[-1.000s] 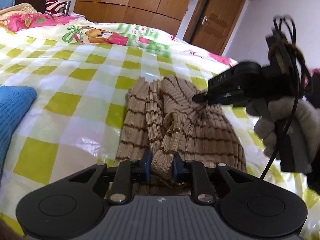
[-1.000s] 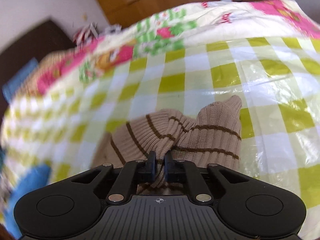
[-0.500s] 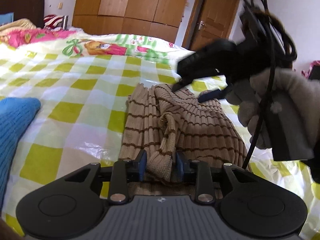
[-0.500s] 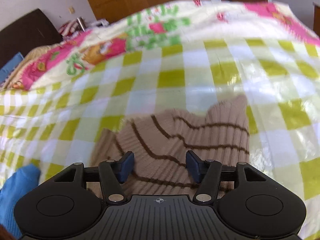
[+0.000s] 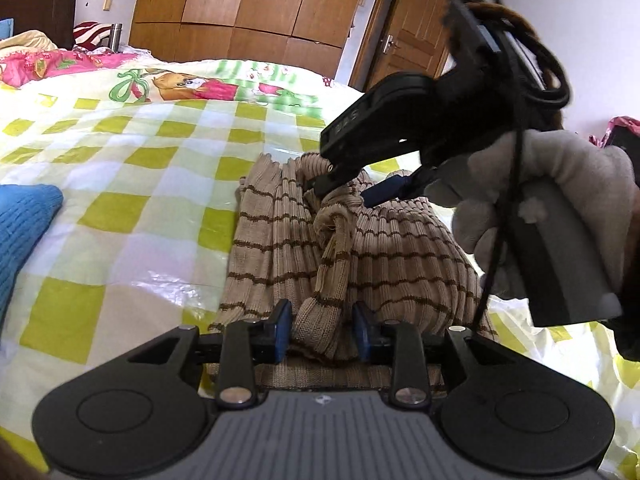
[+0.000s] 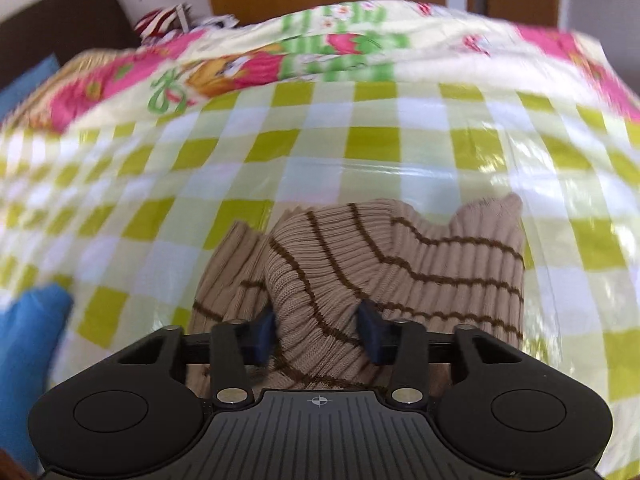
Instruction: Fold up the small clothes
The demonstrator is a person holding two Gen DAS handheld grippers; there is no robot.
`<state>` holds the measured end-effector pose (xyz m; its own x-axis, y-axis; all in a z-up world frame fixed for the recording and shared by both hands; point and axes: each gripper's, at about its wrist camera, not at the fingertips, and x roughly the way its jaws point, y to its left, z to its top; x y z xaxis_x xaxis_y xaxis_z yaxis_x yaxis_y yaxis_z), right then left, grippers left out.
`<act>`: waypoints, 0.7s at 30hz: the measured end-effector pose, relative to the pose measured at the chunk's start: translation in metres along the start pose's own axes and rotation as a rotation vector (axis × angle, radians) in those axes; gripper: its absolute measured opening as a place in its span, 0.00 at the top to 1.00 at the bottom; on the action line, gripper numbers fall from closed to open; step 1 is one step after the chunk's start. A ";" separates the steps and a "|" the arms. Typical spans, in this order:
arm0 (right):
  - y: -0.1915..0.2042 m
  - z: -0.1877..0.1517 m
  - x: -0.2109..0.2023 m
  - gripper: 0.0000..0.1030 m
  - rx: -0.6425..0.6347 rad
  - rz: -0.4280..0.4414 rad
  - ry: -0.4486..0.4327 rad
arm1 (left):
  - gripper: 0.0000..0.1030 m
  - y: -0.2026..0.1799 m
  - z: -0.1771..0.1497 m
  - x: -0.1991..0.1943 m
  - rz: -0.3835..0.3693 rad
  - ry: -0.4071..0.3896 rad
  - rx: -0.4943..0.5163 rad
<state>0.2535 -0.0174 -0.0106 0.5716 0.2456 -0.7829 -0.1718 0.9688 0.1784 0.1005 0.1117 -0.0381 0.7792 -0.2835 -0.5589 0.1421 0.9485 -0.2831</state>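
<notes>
A tan ribbed knit garment with thin brown stripes (image 5: 400,252) lies bunched on the green-and-white checked bed cover (image 5: 132,216). My left gripper (image 5: 322,334) is open, its blue pads on either side of a raised fold at the garment's near edge. My right gripper (image 5: 346,196), held in a gloved hand, is open and hovers over the garment's far bunched part. In the right wrist view the right gripper (image 6: 318,330) is open with a hump of the garment (image 6: 400,260) between its pads.
A blue knit item (image 5: 24,224) lies at the left on the bed. Pink patterned bedding (image 5: 60,64) is piled at the far left. Wooden wardrobes (image 5: 240,8) and a door (image 5: 408,36) stand behind the bed.
Both grippers have let go of the garment: each was shut on a fold a second ago and now stands open. The right gripper lifted, then came back down over the far fold.
</notes>
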 end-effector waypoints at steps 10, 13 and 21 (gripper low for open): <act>-0.005 -0.001 -0.003 0.86 0.064 0.042 -0.003 | 0.71 0.013 0.002 -0.006 -0.050 -0.037 -0.074; 0.002 0.003 -0.034 0.87 0.051 0.099 -0.067 | 0.72 0.018 0.004 -0.020 -0.060 -0.092 -0.114; 0.043 -0.008 -0.023 0.87 -0.098 0.076 -0.076 | 0.72 0.042 -0.001 -0.012 -0.029 0.012 -0.261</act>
<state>0.2268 0.0179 0.0102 0.6126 0.3239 -0.7210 -0.2927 0.9403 0.1737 0.0969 0.1545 -0.0436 0.7698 -0.3131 -0.5562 0.0011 0.8720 -0.4895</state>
